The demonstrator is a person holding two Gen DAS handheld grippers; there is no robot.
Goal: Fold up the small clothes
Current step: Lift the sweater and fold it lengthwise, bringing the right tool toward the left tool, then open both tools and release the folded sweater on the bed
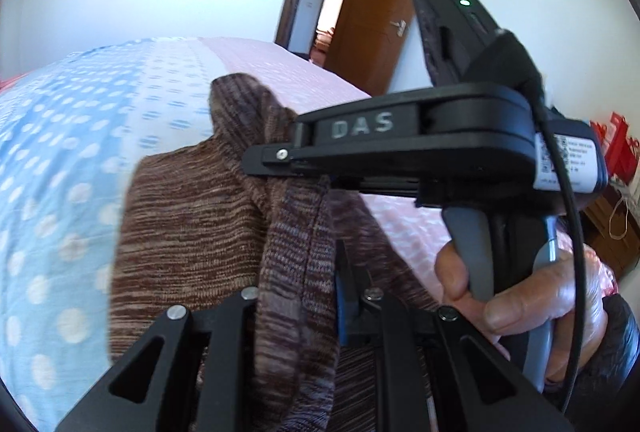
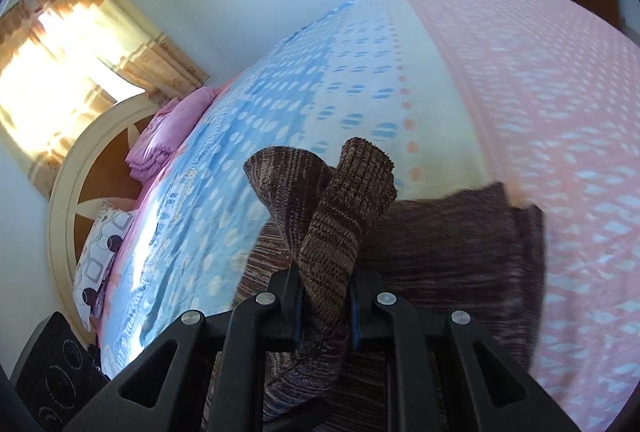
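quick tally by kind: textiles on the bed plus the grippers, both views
Brown marled knit garment: 1
Pink folded bedding by the headboard: 1
Patterned white pillow: 1
Blue, cream and pink dotted bedspread: 1
Hand-held gripper: 2, the left hand-held gripper and the right hand-held gripper, each shut on the knit
Total: 6

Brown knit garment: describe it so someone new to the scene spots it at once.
Find the bed with its dotted blue, cream and pink cover. The brown knit garment lies across it nearest the cameras, its ends pinched by the left gripper and right gripper. It is the only dark, streaky ribbed knit; all around is pale and dotted.
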